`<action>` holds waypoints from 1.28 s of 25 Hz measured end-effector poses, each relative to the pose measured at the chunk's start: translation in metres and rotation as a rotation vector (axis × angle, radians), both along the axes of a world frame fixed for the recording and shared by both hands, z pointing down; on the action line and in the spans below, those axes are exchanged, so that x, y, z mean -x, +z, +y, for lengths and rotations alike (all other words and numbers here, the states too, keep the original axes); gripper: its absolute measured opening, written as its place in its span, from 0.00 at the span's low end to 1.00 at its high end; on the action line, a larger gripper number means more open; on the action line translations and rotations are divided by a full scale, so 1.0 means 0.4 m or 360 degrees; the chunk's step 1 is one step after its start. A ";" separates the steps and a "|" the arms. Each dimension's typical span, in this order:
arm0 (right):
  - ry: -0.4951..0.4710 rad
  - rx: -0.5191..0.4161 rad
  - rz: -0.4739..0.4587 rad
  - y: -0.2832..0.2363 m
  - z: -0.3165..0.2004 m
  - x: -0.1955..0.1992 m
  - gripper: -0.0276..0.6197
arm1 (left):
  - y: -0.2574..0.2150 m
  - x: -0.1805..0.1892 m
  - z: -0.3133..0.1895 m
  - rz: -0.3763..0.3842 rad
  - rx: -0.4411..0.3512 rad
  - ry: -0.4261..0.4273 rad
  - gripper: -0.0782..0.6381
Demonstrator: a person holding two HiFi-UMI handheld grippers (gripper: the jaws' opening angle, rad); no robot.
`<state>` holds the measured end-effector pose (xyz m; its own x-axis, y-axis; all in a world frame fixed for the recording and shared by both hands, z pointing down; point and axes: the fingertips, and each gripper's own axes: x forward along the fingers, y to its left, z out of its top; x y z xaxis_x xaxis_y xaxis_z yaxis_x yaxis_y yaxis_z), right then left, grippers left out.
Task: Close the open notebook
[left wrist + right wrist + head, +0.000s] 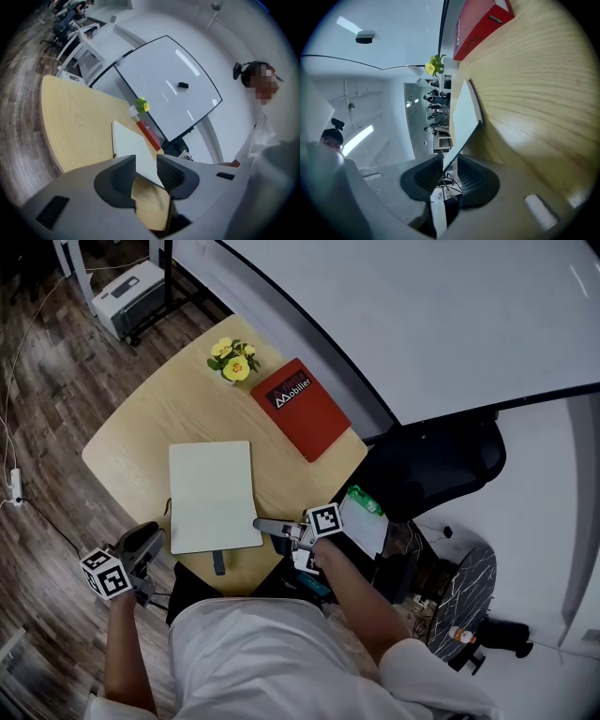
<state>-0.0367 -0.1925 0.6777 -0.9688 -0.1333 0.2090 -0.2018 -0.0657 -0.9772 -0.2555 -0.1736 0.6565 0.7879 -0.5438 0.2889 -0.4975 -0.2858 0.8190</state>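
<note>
A white notebook [211, 493] lies on the pale wooden table [141, 427], a dark strap sticking out at its near edge. My right gripper [261, 524] is at its near right corner. In the right gripper view the thin white edge of the notebook [464, 117] runs in between the jaws of the right gripper [449, 176], which are shut on it, and that corner stands a little off the wood. My left gripper [145, 542] hangs off the table's near left corner. Its jaws [146, 173] are open with nothing between them, and the notebook [131, 145] lies ahead.
A red book [300, 407] and a small pot of yellow flowers [232, 360] sit at the table's far side. A whiteboard [422, 315] stands beyond it, a black chair [431, 465] to the right. A printer [127, 292] is on the floor, far left.
</note>
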 end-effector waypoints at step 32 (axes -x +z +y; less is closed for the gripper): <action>0.0255 0.0215 -0.0229 -0.041 -0.040 -0.058 0.19 | -0.071 -0.145 0.073 -0.1512 -0.1201 0.1121 0.17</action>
